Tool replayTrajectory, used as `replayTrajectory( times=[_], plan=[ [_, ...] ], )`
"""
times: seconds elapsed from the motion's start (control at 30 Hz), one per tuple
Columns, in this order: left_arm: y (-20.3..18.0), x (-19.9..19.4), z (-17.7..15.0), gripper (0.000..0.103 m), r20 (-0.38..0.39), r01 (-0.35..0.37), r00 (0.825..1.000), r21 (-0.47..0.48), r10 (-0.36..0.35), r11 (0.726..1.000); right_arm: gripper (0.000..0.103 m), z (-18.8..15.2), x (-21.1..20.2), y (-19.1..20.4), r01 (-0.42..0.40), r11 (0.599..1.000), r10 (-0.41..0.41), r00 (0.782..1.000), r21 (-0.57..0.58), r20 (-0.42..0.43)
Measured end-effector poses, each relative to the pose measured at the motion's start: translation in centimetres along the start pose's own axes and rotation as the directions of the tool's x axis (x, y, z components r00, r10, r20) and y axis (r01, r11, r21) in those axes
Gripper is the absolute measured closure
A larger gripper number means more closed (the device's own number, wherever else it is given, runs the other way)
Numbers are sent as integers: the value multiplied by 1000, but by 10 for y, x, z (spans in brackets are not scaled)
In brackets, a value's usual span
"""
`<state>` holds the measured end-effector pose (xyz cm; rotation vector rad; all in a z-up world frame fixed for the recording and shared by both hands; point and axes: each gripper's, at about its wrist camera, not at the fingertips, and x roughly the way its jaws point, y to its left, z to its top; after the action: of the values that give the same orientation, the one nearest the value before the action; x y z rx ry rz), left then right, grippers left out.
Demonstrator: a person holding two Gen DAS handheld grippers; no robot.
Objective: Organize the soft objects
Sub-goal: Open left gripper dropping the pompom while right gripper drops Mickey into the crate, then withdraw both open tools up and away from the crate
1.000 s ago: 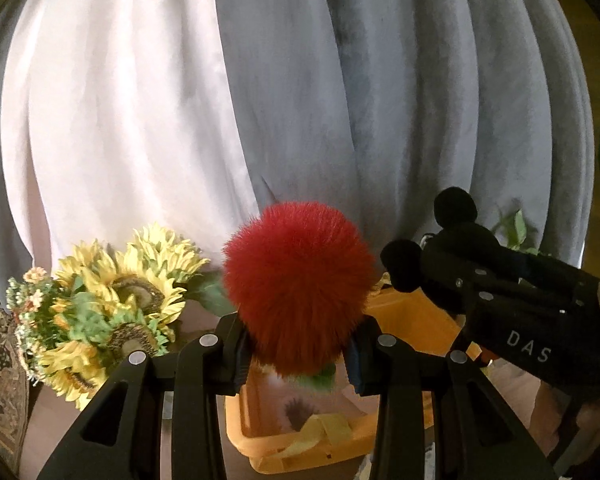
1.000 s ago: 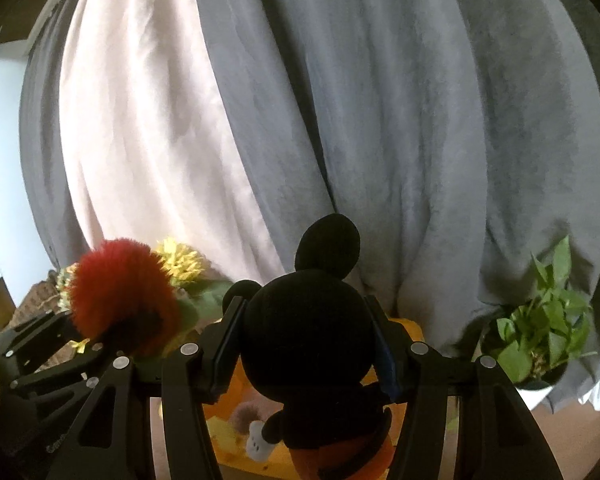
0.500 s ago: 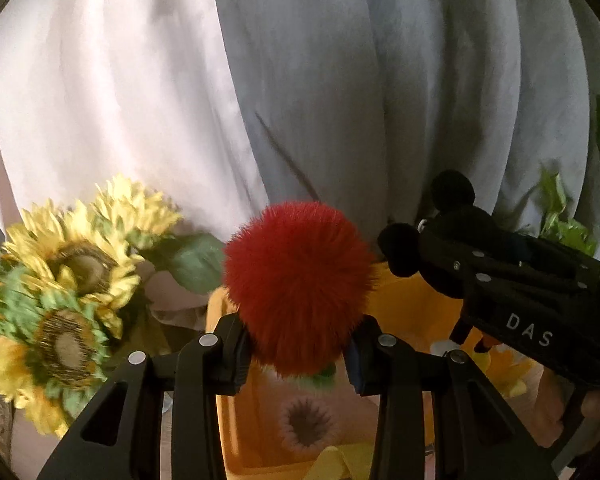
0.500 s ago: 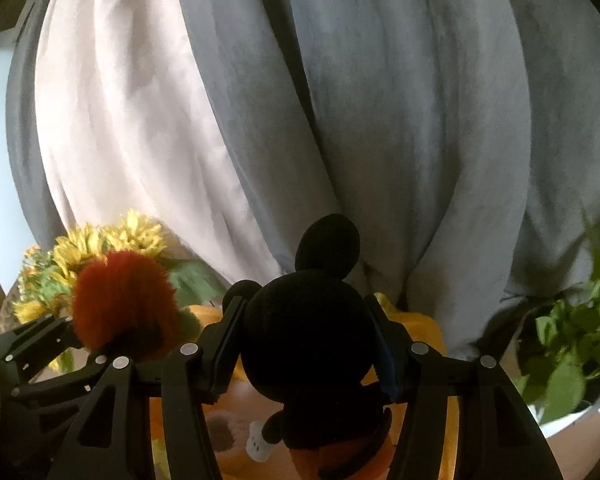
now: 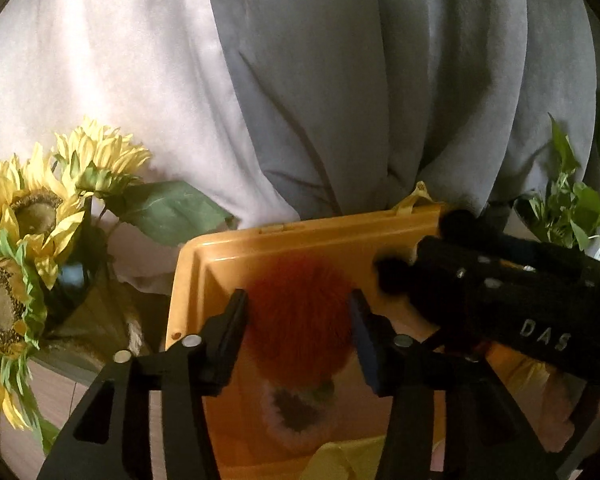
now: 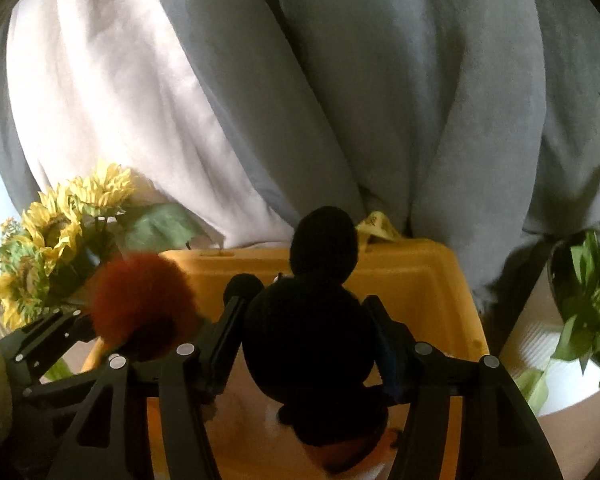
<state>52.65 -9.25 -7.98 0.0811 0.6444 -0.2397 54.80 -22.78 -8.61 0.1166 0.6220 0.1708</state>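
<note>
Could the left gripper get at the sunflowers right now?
Probably not yet. The left gripper has the red pompom between its fingers, which have just been opening, over the yellow bin; the sunflowers stand outside it.

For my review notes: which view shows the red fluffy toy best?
The left wrist view: the red fluffy toy sits centred between its fingers over the yellow bin. The right wrist view shows it off to the left.

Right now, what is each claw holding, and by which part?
Both claws have just been opening. The red pompom sits loose between the left claw's pads, over the yellow bin. The right claw flanks the black mouse plush's head; grip unclear.
</note>
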Motion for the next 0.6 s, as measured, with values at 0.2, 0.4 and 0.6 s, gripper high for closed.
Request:
replayTrajectory(
  times=[0.2,0.4,0.6],
  plan=[
    [5,-12,-2,42,18,-19,1000,-3,19,1000,34,5,-11,-1,30,999,-31,999,25,36],
    [6,-34,0,38,57,-39,998,-3,39,999,34,4,-35,5,67,998,-68,994,4,81],
    [6,-62,1,37,101,-55,993,-15,56,998,34,1,-58,9,85,996,-86,990,7,109]
  ],
)
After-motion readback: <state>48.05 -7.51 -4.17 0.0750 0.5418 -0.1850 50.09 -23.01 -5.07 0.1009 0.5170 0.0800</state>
